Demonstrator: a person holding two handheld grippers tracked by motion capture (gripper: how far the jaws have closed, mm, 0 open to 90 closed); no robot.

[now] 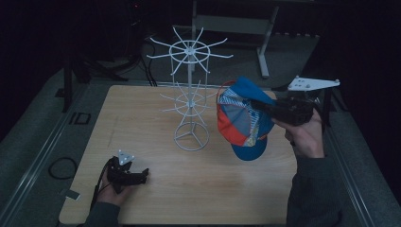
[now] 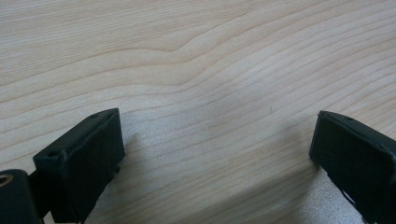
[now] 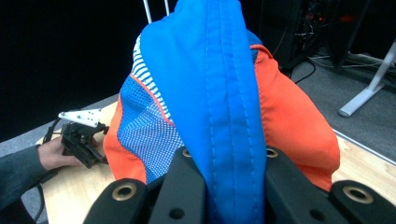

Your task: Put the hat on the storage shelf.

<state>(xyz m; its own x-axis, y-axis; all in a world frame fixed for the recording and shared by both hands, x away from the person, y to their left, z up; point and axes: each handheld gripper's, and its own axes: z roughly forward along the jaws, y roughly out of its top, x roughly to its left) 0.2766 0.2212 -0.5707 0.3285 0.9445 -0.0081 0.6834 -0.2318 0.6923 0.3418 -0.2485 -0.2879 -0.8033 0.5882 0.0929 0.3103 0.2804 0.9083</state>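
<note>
Clamping the cap (image 3: 219, 93), the right gripper (image 1: 265, 107) hangs beside the rack (image 1: 190, 94); left gripper (image 2: 217, 154) jaws gape apart.

High view overlooks the table (image 1: 198, 189); tool cameras sit close.

Only one marking can be read: the letters "ID" on the grey floor (image 1: 79, 118), just left of the table's (image 1: 142, 198) far left corner. The cap (image 1: 243, 118) bears no legible writing.

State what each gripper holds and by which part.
The right gripper holds the cap, jaws shut on a fold of its blue crown fabric. The left gripper holds nothing, jaws open over the table.
</note>
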